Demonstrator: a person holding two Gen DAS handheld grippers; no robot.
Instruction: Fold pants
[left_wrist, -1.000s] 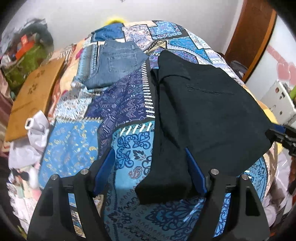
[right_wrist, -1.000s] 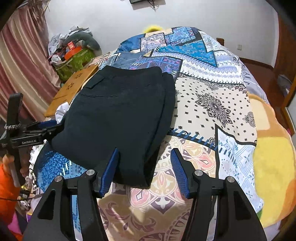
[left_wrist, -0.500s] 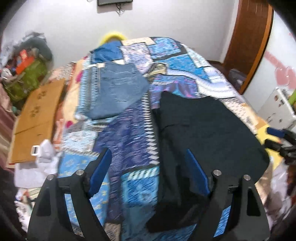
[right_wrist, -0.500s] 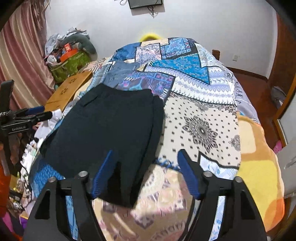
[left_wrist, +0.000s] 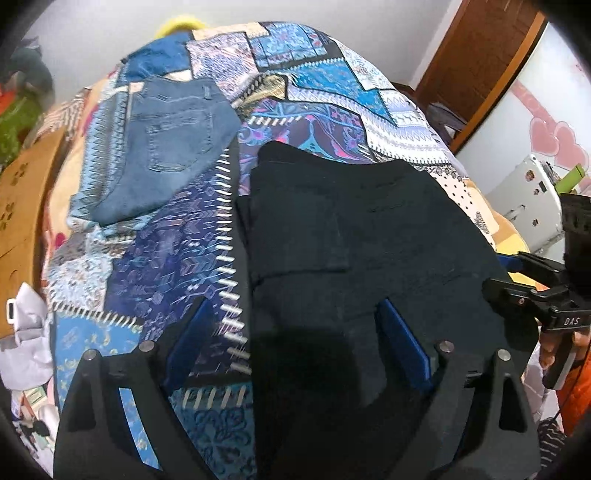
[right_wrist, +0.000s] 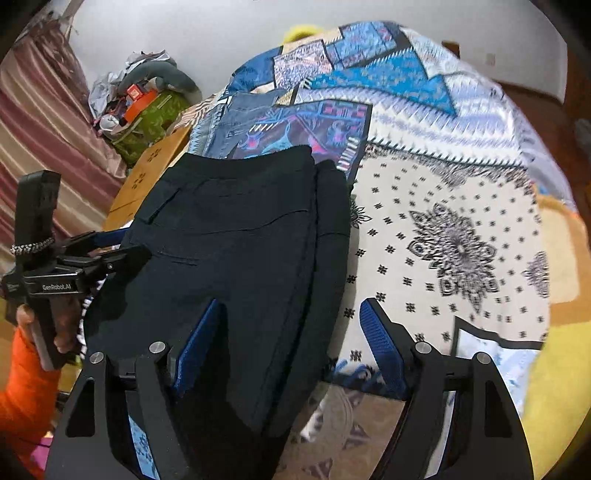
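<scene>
Currently black pants (left_wrist: 369, 236) lie folded on patchwork bedspread (left_wrist: 177, 236), near folded jeans (left_wrist: 166, 144); left gripper (left_wrist: 295, 343) and right gripper (right_wrist: 291, 332) both spread wide, each straddling a near pants edge, gripping nothing.

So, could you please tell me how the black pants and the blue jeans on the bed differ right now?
The black pants lie near, between both open tongs; the blue jeans lie farther up the bed, out toward the left tongs' side, touched by neither. The black pants look plain and dark, while the blue jeans are faded denim with visible pocket stitching. In this view the black pants cover more of the patterned bedspread. Both lie folded flat on it.
</scene>
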